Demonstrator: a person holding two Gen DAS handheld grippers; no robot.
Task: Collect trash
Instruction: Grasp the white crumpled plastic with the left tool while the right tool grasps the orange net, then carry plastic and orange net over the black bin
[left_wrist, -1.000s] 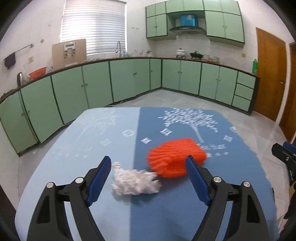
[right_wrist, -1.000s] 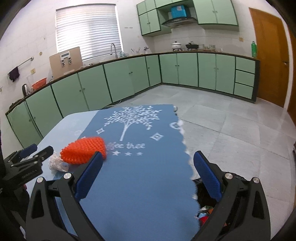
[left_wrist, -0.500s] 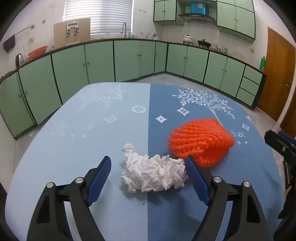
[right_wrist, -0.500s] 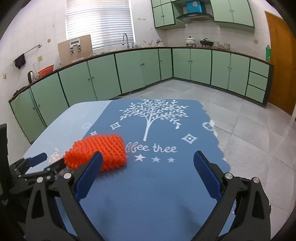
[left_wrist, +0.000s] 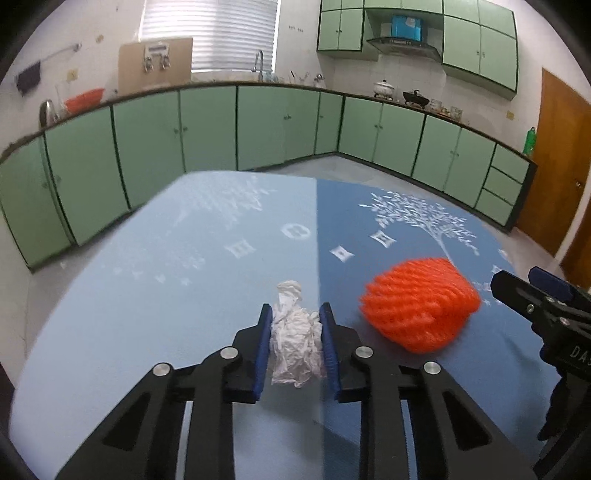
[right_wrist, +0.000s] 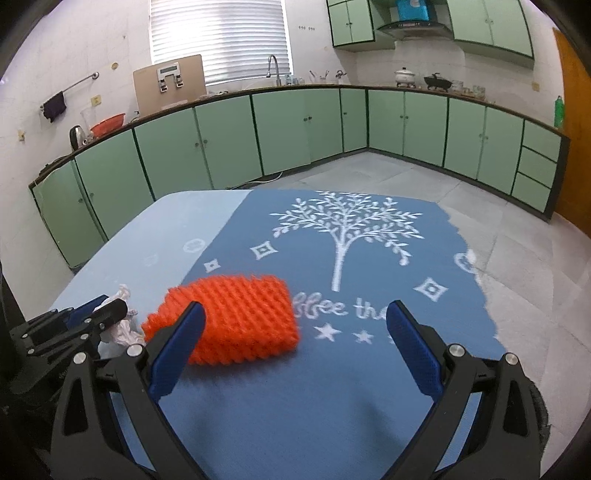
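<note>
The crumpled white tissue (left_wrist: 295, 343) now sits squeezed between the blue pads of my left tongs (left_wrist: 295, 347), whose jaws have just been closing; they pinch it on both sides, with a twisted tail of paper poking out past the tips. I judge the first piece of trash secured, though it has not yet left the worktop (left_wrist: 184, 280).

Just right of those tongs lies the orange foam fruit net (left_wrist: 421, 304), untouched. My right tongs (right_wrist: 293, 347) stand spread wide with nothing between the pads; the net rests against the tip of their left finger, more ahead of it than inside the gap.

A second ago the left jaws were wide and the tissue lay loose between them. The right tongs were then farther from the net; it now looms larger in their view.
</note>
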